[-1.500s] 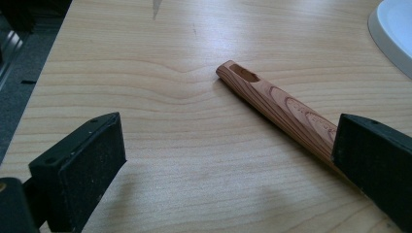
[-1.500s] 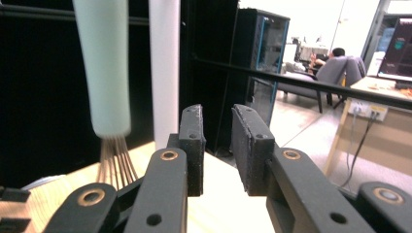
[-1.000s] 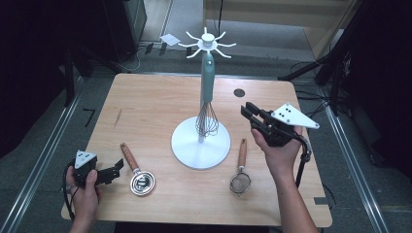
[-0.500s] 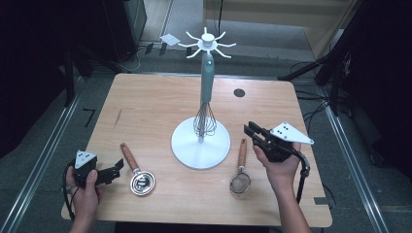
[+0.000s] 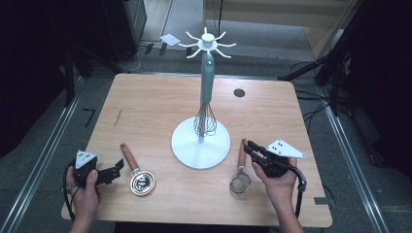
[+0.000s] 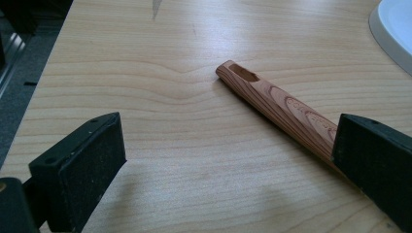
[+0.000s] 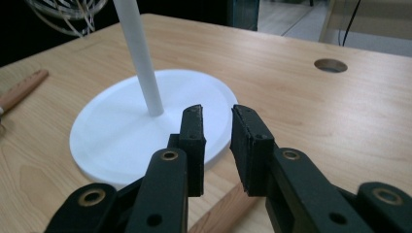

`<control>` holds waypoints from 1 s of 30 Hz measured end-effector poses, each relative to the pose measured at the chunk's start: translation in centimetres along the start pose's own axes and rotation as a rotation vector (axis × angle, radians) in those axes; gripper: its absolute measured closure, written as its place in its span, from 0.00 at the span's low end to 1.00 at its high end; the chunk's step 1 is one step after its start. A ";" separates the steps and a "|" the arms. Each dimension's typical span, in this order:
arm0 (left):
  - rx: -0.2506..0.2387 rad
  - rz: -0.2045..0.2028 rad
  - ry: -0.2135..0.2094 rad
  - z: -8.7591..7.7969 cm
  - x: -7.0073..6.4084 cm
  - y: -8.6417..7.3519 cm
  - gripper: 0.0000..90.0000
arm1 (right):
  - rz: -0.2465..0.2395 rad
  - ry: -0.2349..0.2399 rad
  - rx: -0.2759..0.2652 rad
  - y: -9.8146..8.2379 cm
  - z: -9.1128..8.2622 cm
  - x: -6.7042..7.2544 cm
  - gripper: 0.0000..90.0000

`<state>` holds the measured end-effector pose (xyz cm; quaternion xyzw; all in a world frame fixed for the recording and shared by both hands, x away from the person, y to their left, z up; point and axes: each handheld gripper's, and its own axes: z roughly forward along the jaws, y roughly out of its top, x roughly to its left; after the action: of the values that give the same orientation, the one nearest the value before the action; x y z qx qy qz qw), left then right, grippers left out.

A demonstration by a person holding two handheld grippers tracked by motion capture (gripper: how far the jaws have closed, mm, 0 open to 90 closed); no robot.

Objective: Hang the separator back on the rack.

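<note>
One small round wire-mesh strainer [image 5: 240, 183] with wooden handle; right gripper [image 5: 250, 147] jaws narrowly apart, empty, hiding handle's end.

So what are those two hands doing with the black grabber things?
A person sits at a wooden table with a gripper in each hand. The right gripper hangs just over the wooden handle of a small strainer, jaws a little apart with nothing between them. The left gripper rests open beside the wooden handle of a metal scoop. A whisk hangs on the white stand in the middle. Both utensils lie flat on the table.
</note>
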<state>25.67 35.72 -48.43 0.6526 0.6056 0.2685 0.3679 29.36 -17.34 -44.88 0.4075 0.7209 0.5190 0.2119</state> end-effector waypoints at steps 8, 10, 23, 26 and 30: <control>-0.001 0.002 -0.001 0.0 0.0 0.0 0.00 | 0.028 0.018 0.065 -1.9 -0.1 0.6 0.85; -0.004 0.000 -0.005 0.0 0.0 0.0 0.00 | 0.028 0.028 0.081 -2.5 -0.5 0.8 0.87; 0.000 -0.004 -0.006 0.0 0.0 0.0 0.00 | 0.029 0.121 0.176 -5.2 -1.9 2.5 1.00; 0.000 -0.004 -0.006 0.0 0.0 0.0 0.00 | 0.027 0.107 0.192 -5.6 -2.0 2.2 1.00; 0.000 -0.004 -0.005 0.0 0.0 0.0 0.00 | 0.030 0.089 0.220 -6.1 -1.9 1.5 1.00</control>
<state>25.68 35.76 -48.43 0.6522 0.6058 0.2660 0.3700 24.85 -18.01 -49.58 0.4157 0.7760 0.4574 0.1257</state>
